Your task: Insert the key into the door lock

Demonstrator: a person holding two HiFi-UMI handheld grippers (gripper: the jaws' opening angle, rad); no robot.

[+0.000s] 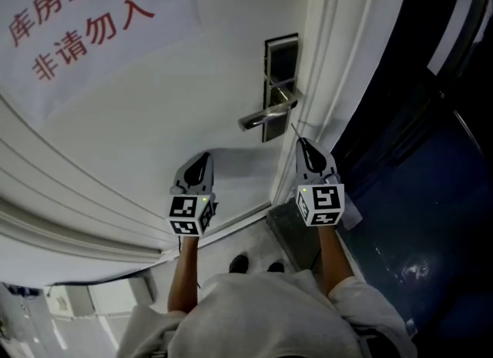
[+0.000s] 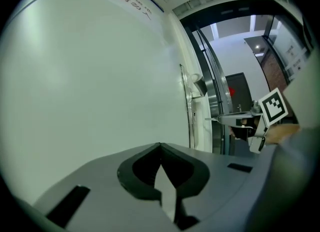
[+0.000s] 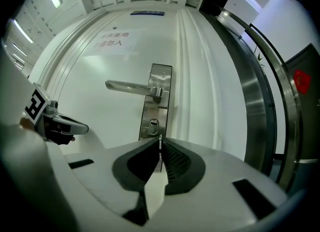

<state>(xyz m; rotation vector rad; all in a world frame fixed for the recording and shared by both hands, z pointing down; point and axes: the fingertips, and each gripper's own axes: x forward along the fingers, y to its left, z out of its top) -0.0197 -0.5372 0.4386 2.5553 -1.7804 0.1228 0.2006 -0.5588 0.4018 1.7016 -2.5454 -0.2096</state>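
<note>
Key [image 3: 159, 139] pinched in my right tongs [image 3: 160, 150], still short of the keyhole [image 3: 153, 124]: approach step. My left tongs [image 2: 160, 148] are closed, empty. Next, I must align the blade and push.

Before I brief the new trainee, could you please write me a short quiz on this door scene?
1. True or false: the key is already in the keyhole.
2. What grips the key? A bare fingers; B the right claw; C nothing.
3. Does the keyhole sit above or below the lever handle?
Key: 1 false; 2 B; 3 below.
</note>
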